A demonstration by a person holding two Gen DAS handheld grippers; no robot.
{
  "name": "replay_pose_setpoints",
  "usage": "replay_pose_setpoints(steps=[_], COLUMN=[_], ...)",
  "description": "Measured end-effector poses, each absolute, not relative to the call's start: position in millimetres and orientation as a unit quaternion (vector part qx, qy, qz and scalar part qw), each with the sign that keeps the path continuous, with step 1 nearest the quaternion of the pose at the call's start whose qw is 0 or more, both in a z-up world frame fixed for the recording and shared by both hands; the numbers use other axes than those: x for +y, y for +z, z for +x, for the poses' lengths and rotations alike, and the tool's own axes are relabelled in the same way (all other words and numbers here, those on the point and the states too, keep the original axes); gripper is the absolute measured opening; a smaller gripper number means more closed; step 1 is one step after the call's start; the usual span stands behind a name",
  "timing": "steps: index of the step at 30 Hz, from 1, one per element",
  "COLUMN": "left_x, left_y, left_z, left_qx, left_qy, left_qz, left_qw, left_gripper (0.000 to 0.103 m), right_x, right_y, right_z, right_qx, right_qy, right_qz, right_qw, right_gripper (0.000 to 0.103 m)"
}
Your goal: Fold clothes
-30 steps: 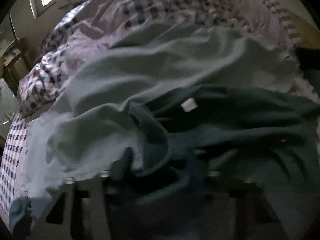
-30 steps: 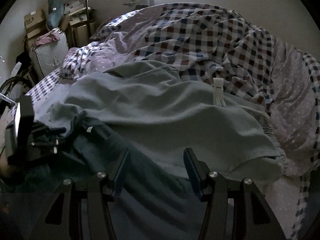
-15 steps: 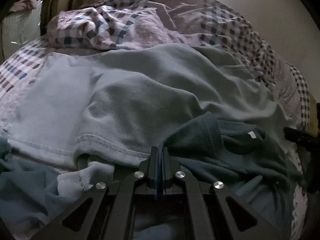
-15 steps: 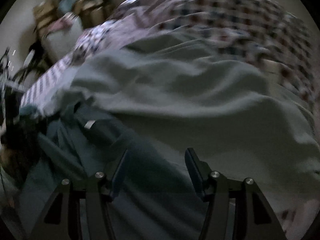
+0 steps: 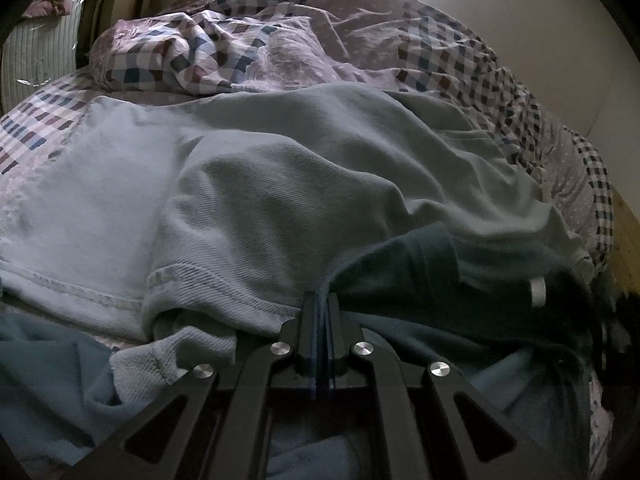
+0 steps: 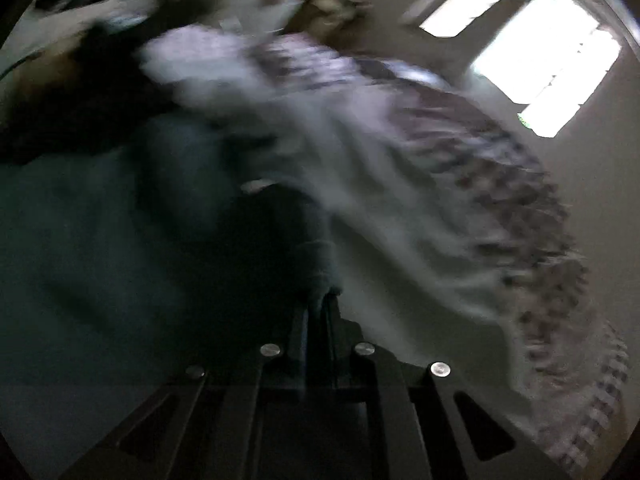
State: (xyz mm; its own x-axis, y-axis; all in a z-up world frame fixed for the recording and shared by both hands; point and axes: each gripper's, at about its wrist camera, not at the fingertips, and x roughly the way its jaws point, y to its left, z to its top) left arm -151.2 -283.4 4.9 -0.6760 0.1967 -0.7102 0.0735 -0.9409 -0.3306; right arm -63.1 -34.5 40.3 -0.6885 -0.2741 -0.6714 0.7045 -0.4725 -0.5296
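The bed (image 5: pixel 440 40), heaped with a checked quilt (image 5: pixel 208 52), filled both views, and over it lay a pale towel (image 5: pixel 280 168) with the dark shirt (image 5: pixel 420 264) on its near edge. In the left view this spread looked much as it had half a second before, only nearer and sharper than in the blurred frame a second back, where the shirt's collar had faced the camera. The right view had changed most: a second ago it looked level across the bed, and now it was smeared and rolled, with the window (image 6: pixel 540 60) swung to the upper right and the quilt (image 6: pixel 500 184) running down that side. The towel (image 6: pixel 380 208) crossed the middle there and the shirt (image 6: pixel 120 240) darkened the left half. A white label (image 5: pixel 537 292) showed on the shirt in the left view, to the right of the tool. The left gripper (image 5: pixel 321 308) had its jaws pressed together on a fold of the shirt's edge, as half a second earlier; a second ago they had stood apart. The right gripper (image 6: pixel 320 304) had just been closing: its jaws, wide over the cloth half a second ago, now met with a tuft of dark shirt cloth pinched between them and standing up past the tips.
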Motion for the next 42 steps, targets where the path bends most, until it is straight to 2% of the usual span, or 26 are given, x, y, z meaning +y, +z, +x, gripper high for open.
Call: replay_pose_setpoints(steps=[3,4,6,7,8,12,15,18,22,31,33,36,42], left_x=[-284,-284,-284,-284,-284,-284,-284,-284,-284,-284,-284,-284,-279], left_y=[4,4,4,4,4,4,3,2,2,2,1,2,8], left_z=[-151,-151,-151,-151,-151,-151,-151,-151,-151,-152,-152,-152,-153], left_qx=[-0.170,-0.170,-0.169,-0.169,-0.169,-0.170,-0.171,-0.172,-0.172,-0.172,-0.172,-0.172,-0.158], left_qy=[0.900,0.900,0.901,0.901,0.901,0.901,0.902,0.902,0.902,0.902,0.902,0.902,0.902], left_qz=[-0.400,-0.399,-0.398,-0.398,-0.398,-0.396,-0.396,-0.395,-0.395,-0.394,-0.394,-0.394,-0.400], left_qw=[0.035,0.036,0.036,0.036,0.036,0.037,0.038,0.039,0.040,0.041,0.041,0.041,0.034], left_gripper=[0.004,0.004,0.004,0.004,0.004,0.004,0.004,0.004,0.004,0.004,0.004,0.004,0.002], right_x=[-35,-35,-30,-26,-22,-2,2,-11,-28,-44,-43,-40,-8], right_y=[27,23,31,36,46,77,82,70,48,26,27,31,78], right_z=[-37,-29,-27,-28,-34,-77,-117,-141,-142,-141,-137,-129,-127], right_qx=[0.422,0.423,0.385,0.364,0.340,0.264,0.240,0.260,0.288,0.288,0.290,0.312,0.276], right_qy=[-0.775,-0.759,-0.740,-0.732,-0.737,-0.780,-0.788,-0.770,-0.738,-0.705,-0.700,-0.709,-0.801], right_qz=[0.307,0.324,0.361,0.376,0.379,0.373,0.384,0.405,0.425,0.452,0.451,0.437,0.360], right_qw=[0.356,0.374,0.418,0.436,0.445,0.427,0.417,0.419,0.437,0.465,0.471,0.458,0.390], right_gripper=[0.007,0.010,0.022,0.037,0.046,0.048,0.048,0.047,0.040,0.042,0.038,0.007,0.005])
